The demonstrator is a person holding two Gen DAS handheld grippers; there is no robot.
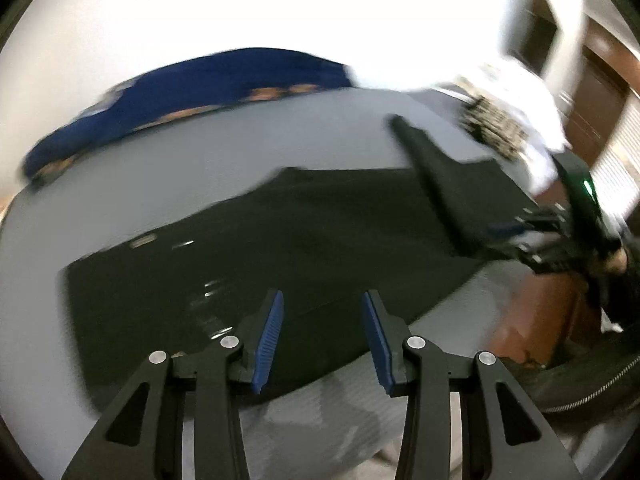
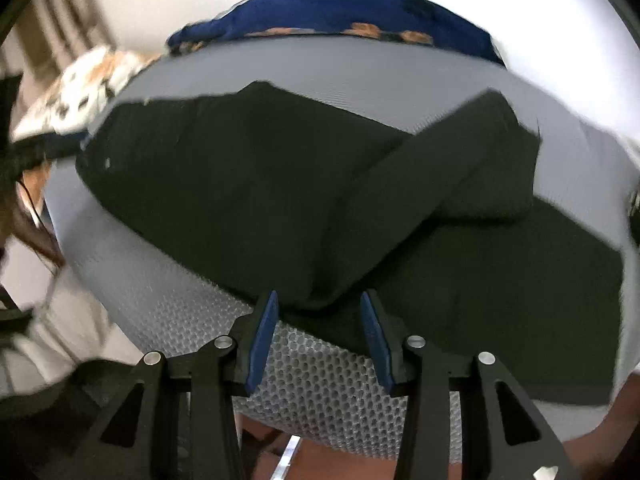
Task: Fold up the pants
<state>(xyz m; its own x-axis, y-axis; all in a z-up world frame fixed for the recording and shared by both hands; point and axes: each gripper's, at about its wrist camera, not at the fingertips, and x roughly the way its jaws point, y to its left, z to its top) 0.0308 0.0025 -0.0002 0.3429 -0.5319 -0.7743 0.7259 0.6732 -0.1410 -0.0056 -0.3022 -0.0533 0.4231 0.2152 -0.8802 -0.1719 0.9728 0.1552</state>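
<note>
Black pants [image 1: 260, 248] lie spread on a grey mattress [image 1: 240, 140]. My left gripper [image 1: 322, 340] is open and empty, just above the pants' near edge. In the left wrist view my right gripper [image 1: 516, 236] is at the right, with a raised strip of the pants [image 1: 436, 184] reaching up from it; whether it grips the cloth is unclear there. In the right wrist view my right gripper [image 2: 318, 334] has its jaws apart, with a fold of the pants [image 2: 320, 216] bunched just ahead of the fingertips and one leg lying folded diagonally over the rest.
A blue patterned blanket [image 1: 200, 92] lies along the far edge of the mattress. White patterned cloth [image 1: 516, 120] sits at the right in the left wrist view. The mattress edge and brown floor [image 2: 340, 456] are close below the right gripper. The frames are motion-blurred.
</note>
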